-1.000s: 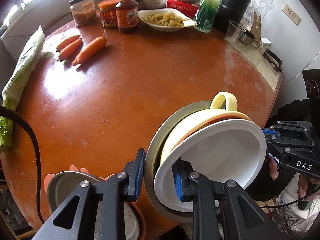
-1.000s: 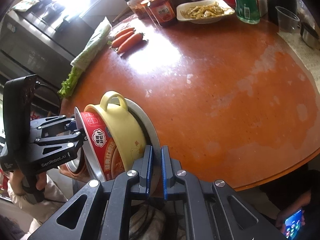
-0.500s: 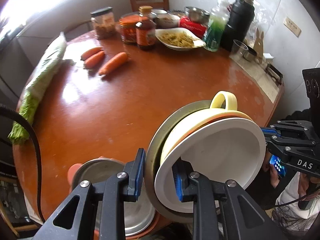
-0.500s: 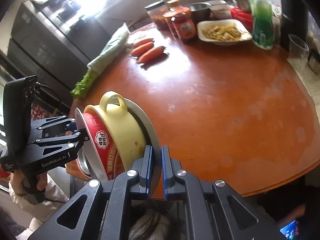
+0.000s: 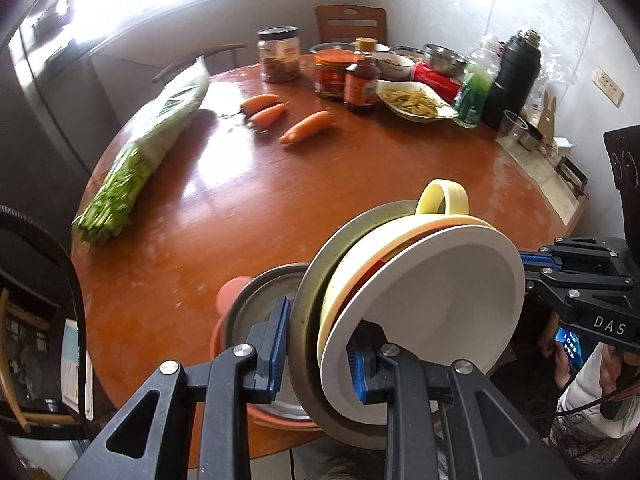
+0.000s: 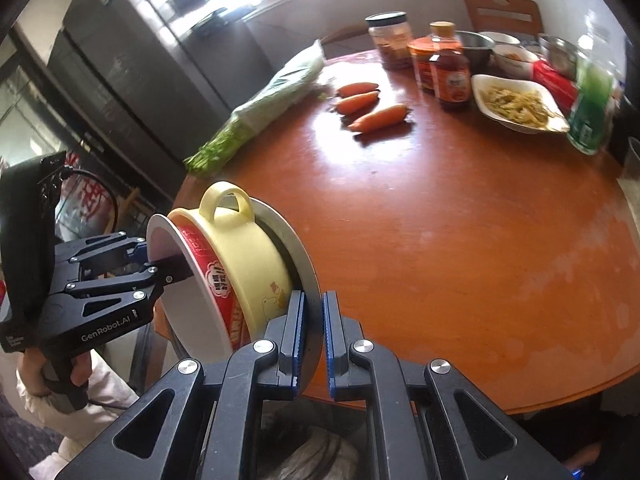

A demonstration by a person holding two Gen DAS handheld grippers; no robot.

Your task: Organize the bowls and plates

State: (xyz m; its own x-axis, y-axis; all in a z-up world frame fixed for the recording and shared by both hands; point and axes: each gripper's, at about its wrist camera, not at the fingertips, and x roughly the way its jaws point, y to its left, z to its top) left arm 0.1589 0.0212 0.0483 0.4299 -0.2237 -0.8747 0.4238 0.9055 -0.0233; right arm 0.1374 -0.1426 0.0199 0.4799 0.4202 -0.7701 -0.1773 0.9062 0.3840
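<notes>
A nested stack hangs on edge over the near rim of the round wooden table [image 5: 360,168]: a grey metal plate [image 5: 314,280], a yellow bowl with a loop handle [image 5: 442,196], a red-printed bowl [image 6: 212,268] and a white bowl [image 5: 440,296] in front. My left gripper [image 5: 320,356] is shut across the stack, one finger behind the metal plate and the other inside the white bowl. My right gripper [image 6: 312,340] is shut on the metal plate's [image 6: 310,280] rim at the opposite side. Each view shows the other gripper: the right one [image 5: 528,264] and the left one [image 6: 140,256].
A metal dish on an orange plate [image 5: 252,312] sits at the table's near edge below the stack. Farther back lie carrots [image 5: 306,126], bagged greens [image 5: 152,140], jars, a dish of food [image 5: 412,98], bottles and a black flask [image 5: 516,72]. A hand holds a phone [image 5: 568,344].
Both grippers have risen and pulled back from the table with the stack still clamped between them. More of the table and the dish at its edge now show.
</notes>
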